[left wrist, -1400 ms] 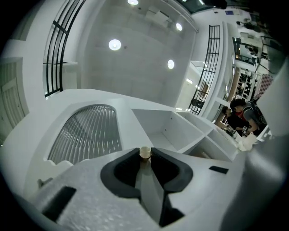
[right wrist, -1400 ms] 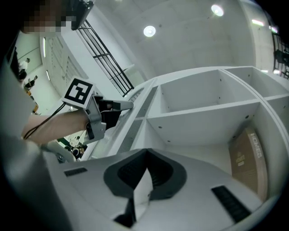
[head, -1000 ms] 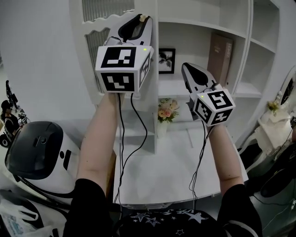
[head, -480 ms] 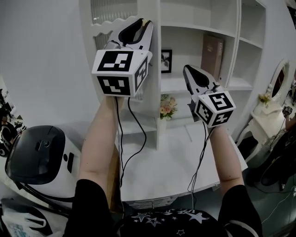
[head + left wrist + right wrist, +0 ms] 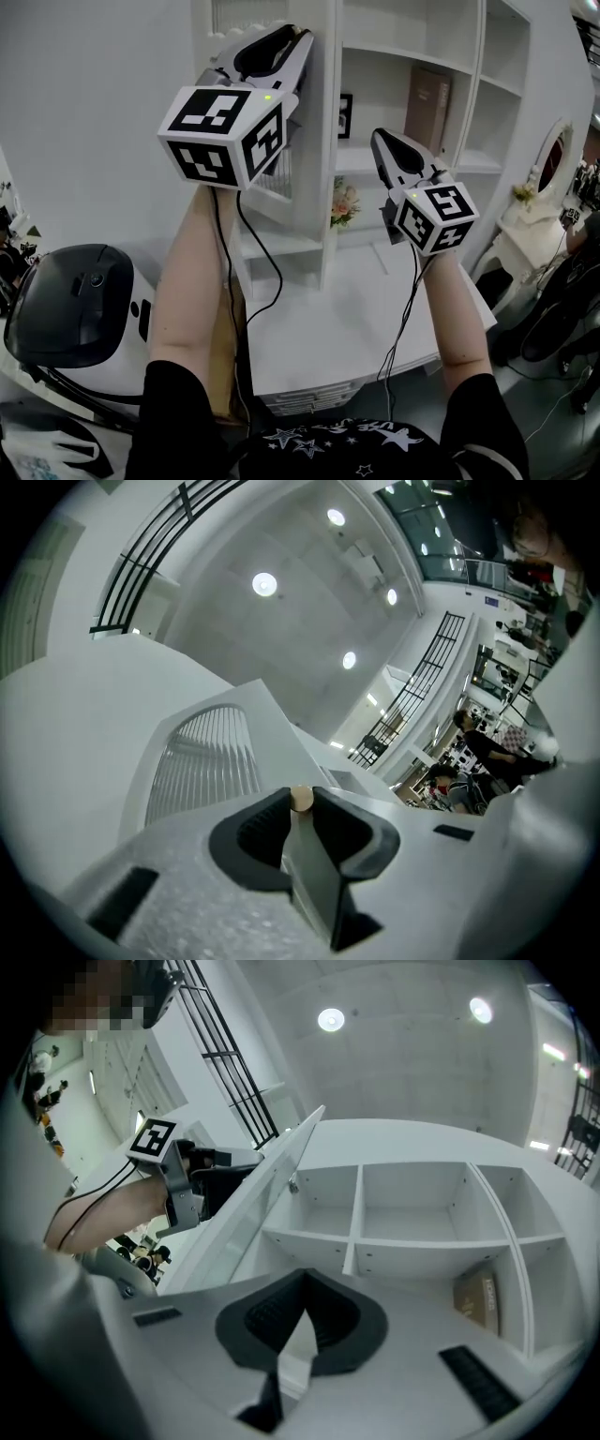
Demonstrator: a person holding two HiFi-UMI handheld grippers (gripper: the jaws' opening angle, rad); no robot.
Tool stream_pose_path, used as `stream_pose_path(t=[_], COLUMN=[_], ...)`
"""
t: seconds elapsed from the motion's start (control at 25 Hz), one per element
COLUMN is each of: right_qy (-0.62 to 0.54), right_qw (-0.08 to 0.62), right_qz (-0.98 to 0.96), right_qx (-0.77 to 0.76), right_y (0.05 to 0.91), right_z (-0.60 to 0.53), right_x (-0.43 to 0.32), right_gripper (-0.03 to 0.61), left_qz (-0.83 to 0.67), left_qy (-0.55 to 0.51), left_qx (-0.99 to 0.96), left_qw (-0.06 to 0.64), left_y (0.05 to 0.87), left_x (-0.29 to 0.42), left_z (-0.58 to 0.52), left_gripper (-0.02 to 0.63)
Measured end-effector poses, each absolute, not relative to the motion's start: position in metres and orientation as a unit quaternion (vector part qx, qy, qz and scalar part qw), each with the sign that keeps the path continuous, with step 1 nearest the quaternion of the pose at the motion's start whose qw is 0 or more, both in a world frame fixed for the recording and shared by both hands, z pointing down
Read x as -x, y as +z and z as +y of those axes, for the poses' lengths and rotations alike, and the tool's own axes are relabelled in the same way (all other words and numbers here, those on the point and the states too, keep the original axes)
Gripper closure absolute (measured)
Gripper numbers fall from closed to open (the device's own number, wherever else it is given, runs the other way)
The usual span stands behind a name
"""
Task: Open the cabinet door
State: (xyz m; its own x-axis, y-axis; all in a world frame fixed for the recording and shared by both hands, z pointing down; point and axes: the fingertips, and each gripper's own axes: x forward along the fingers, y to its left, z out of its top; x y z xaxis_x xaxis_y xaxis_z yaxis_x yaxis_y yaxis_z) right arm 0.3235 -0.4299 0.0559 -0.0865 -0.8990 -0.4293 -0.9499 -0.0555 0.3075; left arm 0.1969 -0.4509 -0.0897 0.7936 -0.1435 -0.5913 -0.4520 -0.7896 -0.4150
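The white cabinet door [image 5: 317, 159], with a ribbed pane [image 5: 202, 761], stands swung out from the shelf unit [image 5: 412, 56]. My left gripper [image 5: 298, 39] is raised at the door's upper edge and shut on its small beige knob [image 5: 301, 799]. In the right gripper view the door [image 5: 248, 1208] leans away from the open shelves, and the left gripper [image 5: 202, 1162] shows behind it. My right gripper [image 5: 380, 142] hangs in front of the shelves to the right of the door, jaws together with nothing between them [image 5: 303, 1309].
A brown book [image 5: 427, 98] stands on a shelf, with a framed picture [image 5: 344, 114] and a small bunch of flowers [image 5: 344, 202] lower down. A white desk top [image 5: 347, 328] lies below the shelves. A rounded machine with a dark lid [image 5: 70, 309] sits at the left. A mirror [image 5: 553, 155] stands at the right.
The left gripper has moved leftward with the knob, and the door has swung further out, so that it now hides part of the picture and flowers. The right gripper has stayed shut.
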Motion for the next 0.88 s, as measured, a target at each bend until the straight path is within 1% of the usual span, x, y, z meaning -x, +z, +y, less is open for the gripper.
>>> stream_pose_path(t=[0.2, 0.56, 0.72, 0.88], right_qy=[0.263, 0.255, 0.245, 0.245], right_qw=[0.043, 0.051, 0.064, 0.059], right_qz=[0.688, 0.698, 0.702, 0.705], right_qx=[0.675, 0.667, 0.666, 0.663], right_y=[0.065, 0.071, 0.076, 0.083], right_z=[-0.43, -0.426, -0.426, -0.428], right_x=[-0.297, -0.238, -0.213, -0.185], right_gripper=[0.572, 0.572, 0.572, 0.572], left_qz=[0.131, 0.134, 0.128, 0.134], left_qy=[0.276, 0.279, 0.289, 0.3], left_qx=[0.916, 0.911, 0.916, 0.915], left_qw=[0.261, 0.272, 0.248, 0.234], left_y=[-0.09, -0.092, -0.092, -0.091], left_x=[-0.165, -0.094, -0.067, -0.034], left_z=[-0.446, -0.444, -0.451, -0.462], left_gripper=[0.531, 0.517, 0.512, 0.511])
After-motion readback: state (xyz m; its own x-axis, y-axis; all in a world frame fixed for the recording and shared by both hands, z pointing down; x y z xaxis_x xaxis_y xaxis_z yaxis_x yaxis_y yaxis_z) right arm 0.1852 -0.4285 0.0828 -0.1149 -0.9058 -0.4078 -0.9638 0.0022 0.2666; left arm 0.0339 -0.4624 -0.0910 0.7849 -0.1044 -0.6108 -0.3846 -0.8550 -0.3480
